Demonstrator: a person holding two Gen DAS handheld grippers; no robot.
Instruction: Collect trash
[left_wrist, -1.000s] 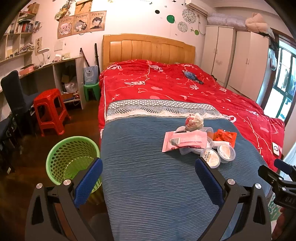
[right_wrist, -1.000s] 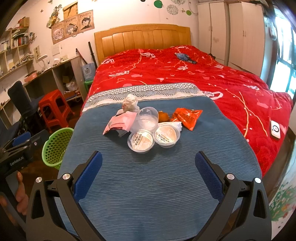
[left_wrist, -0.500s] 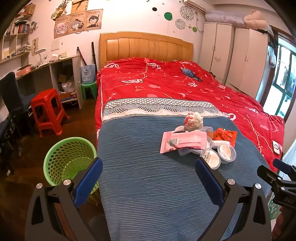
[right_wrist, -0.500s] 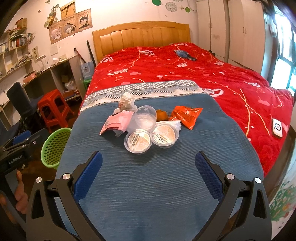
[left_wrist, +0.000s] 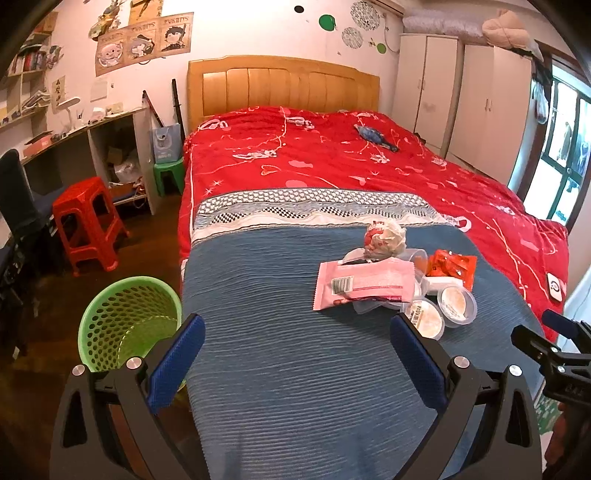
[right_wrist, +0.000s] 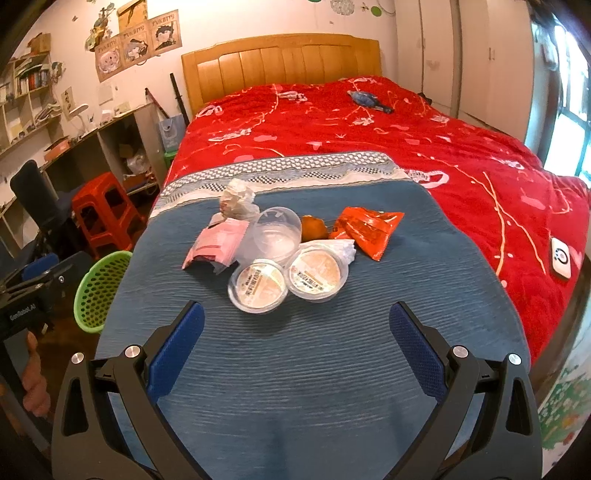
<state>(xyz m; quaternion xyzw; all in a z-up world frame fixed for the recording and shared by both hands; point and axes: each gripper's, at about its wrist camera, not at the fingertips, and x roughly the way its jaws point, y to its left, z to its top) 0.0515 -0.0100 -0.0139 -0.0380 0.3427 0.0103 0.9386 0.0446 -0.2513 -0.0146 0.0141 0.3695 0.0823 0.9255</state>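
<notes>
A heap of trash lies on the blue blanket: a pink wrapper (left_wrist: 364, 282) (right_wrist: 218, 245), a crumpled white wrapper (left_wrist: 384, 236) (right_wrist: 238, 201), two lidded plastic cups (right_wrist: 258, 286) (right_wrist: 318, 273), a clear empty cup (right_wrist: 275, 236), an orange packet (left_wrist: 450, 266) (right_wrist: 365, 229) and a brown lump (right_wrist: 314, 228). A green mesh bin (left_wrist: 129, 325) (right_wrist: 99, 291) stands on the floor at the bed's left. My left gripper (left_wrist: 295, 339) is open above the blanket, short of the heap. My right gripper (right_wrist: 295, 328) is open too, just short of the cups. Neither holds anything.
A red quilt (left_wrist: 332, 162) covers the far bed, with a blue object (left_wrist: 375, 136) on it. A white device (right_wrist: 561, 260) lies at the bed's right edge. A red stool (left_wrist: 88, 221), a dark chair (left_wrist: 18, 195) and a desk (left_wrist: 74, 140) stand left. Wardrobes (left_wrist: 461, 96) are right.
Both grippers have moved forward towards the heap, which now looks larger and nearer in both views. Both stay open and empty.
</notes>
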